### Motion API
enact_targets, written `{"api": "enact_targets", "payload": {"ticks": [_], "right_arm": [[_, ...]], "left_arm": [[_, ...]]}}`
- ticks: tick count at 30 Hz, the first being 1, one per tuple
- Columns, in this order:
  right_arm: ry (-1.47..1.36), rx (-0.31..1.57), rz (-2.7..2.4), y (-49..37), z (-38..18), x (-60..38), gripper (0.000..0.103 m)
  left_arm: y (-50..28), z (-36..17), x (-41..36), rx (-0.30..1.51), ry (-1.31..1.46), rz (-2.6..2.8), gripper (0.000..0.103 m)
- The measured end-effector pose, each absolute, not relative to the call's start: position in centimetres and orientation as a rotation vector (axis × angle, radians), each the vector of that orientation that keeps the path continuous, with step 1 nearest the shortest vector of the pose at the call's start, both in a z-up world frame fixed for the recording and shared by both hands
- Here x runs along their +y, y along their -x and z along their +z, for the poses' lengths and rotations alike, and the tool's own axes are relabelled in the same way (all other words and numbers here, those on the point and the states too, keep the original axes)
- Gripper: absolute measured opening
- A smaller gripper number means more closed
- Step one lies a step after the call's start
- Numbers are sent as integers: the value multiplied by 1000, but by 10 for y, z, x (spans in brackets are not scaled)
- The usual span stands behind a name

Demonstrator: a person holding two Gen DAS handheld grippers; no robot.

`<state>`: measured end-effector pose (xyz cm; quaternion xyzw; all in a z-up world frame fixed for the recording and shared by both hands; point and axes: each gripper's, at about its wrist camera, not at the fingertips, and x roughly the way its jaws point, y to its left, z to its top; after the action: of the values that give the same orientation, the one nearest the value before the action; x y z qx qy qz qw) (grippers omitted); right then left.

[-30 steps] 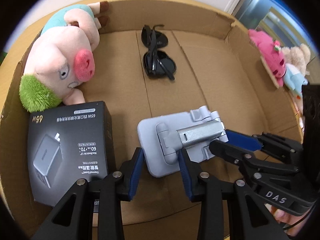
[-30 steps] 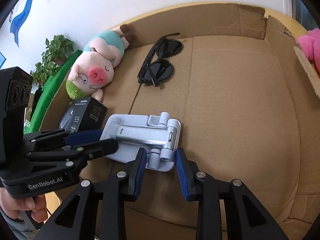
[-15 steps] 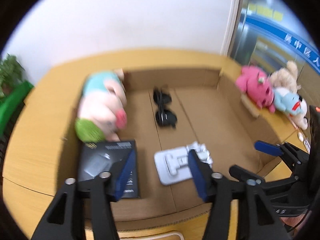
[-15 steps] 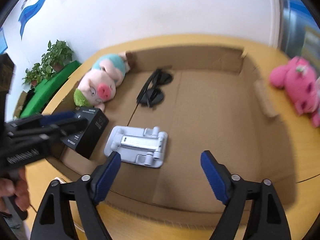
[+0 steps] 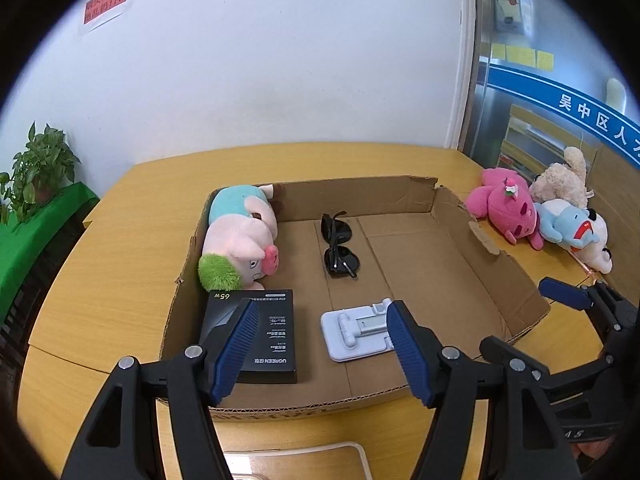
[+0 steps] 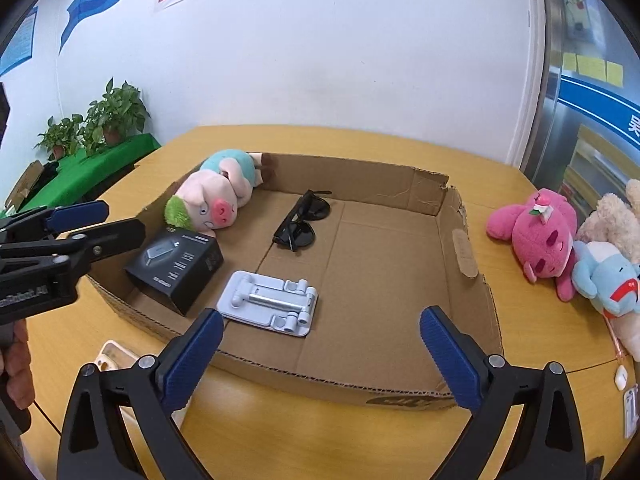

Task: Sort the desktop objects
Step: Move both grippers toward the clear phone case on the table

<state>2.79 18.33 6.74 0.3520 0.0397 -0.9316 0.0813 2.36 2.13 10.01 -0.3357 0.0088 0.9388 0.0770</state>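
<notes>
The pale grey folding phone stand (image 5: 358, 330) lies flat on the floor of the shallow brown cardboard tray (image 5: 496, 268), at its near edge, just right of the black charger box (image 5: 260, 332); a second ago both pairs of tongs were closed low around it, one at each end, and now neither touches it. The left gripper (image 5: 320, 350) has lifted and backed off to the near side of the tray, and its blue-padded jaws are opening, fairly wide, with nothing between them. The right gripper (image 6: 320, 356) has pulled back the same way, and its jaws are opening to very wide, also empty. So the stand is released and counts as placed. It joins the pink pig plush with green hair (image 6: 212, 200) at the far left and the black sunglasses (image 6: 300, 220) at the far middle. Outside, on the yellow wooden table (image 6: 400, 440) to the right, the bright pink plush (image 6: 536, 232), a blue and white plush (image 6: 604, 276) and a beige plush (image 5: 560, 184) wait unsorted, and a phone in a cream case (image 6: 110, 358) lies on the near left. The right half of the tray is bare, so one of these plush toys probably goes next
</notes>
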Motion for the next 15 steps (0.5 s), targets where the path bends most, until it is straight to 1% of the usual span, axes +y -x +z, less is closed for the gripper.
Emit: {"api": "enact_targets", "payload": {"ticks": [4, 10, 15], "right_arm": [[-1042, 125, -2789, -36, 70, 182, 102], [-1036, 113, -2772, -41, 73, 179, 103], [-1063, 34, -2646, -46, 63, 172, 103]], "left_arm": [[-33, 103, 25, 34, 966, 2815, 67], [-41, 104, 18, 5, 951, 2805, 67], [-56, 91, -4, -10, 989, 2820, 67]]}}
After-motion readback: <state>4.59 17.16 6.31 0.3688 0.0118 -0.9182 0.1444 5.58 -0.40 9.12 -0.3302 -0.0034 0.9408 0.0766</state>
